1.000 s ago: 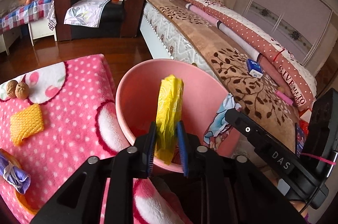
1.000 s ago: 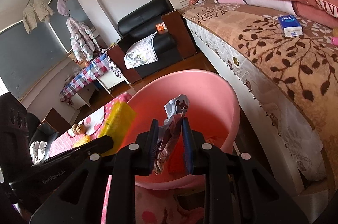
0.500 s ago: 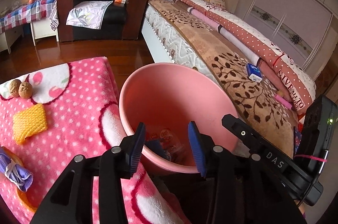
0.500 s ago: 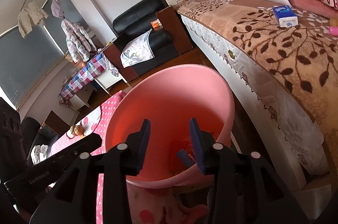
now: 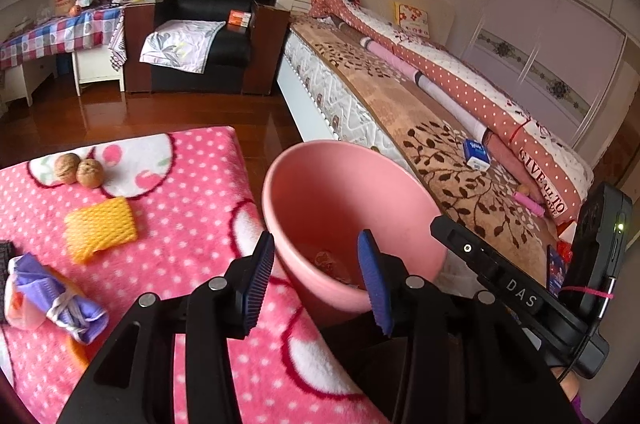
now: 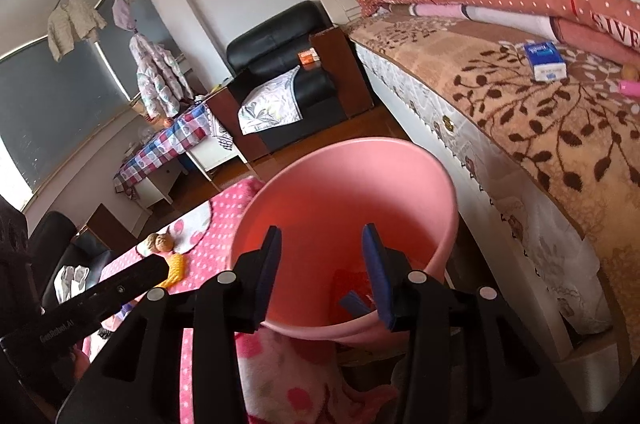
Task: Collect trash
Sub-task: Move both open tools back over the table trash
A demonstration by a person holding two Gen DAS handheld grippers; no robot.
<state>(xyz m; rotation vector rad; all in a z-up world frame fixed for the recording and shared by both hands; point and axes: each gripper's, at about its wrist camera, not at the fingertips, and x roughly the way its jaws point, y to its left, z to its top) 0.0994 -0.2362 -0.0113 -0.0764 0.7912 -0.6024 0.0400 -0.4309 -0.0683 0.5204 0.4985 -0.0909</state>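
A pink bin (image 5: 340,192) stands between a pink dotted blanket (image 5: 180,244) and the bed. My left gripper (image 5: 316,244) hangs open and empty over the bin's near rim. In the right wrist view my right gripper (image 6: 321,236) is also open and empty above the same bin (image 6: 340,184). Crumpled wrappers (image 5: 328,260) lie at the bottom; red and blue scraps (image 6: 352,288) show there too. On the blanket lie a yellow foam net (image 5: 100,226), two walnuts (image 5: 78,171) and a purple wrapped bundle (image 5: 60,298).
A bed (image 5: 440,128) with a brown leaf-patterned cover runs along the right, with a blue tissue pack (image 5: 476,154) on it. A black armchair (image 5: 208,24) and a checked table (image 5: 52,36) stand at the back. Wooden floor (image 5: 140,116) lies beyond the blanket.
Both grippers opened. The yellow bag left my left gripper and the crumpled wrapper left my right one, both falling into the bin. Both grippers have drawn back and up from it.
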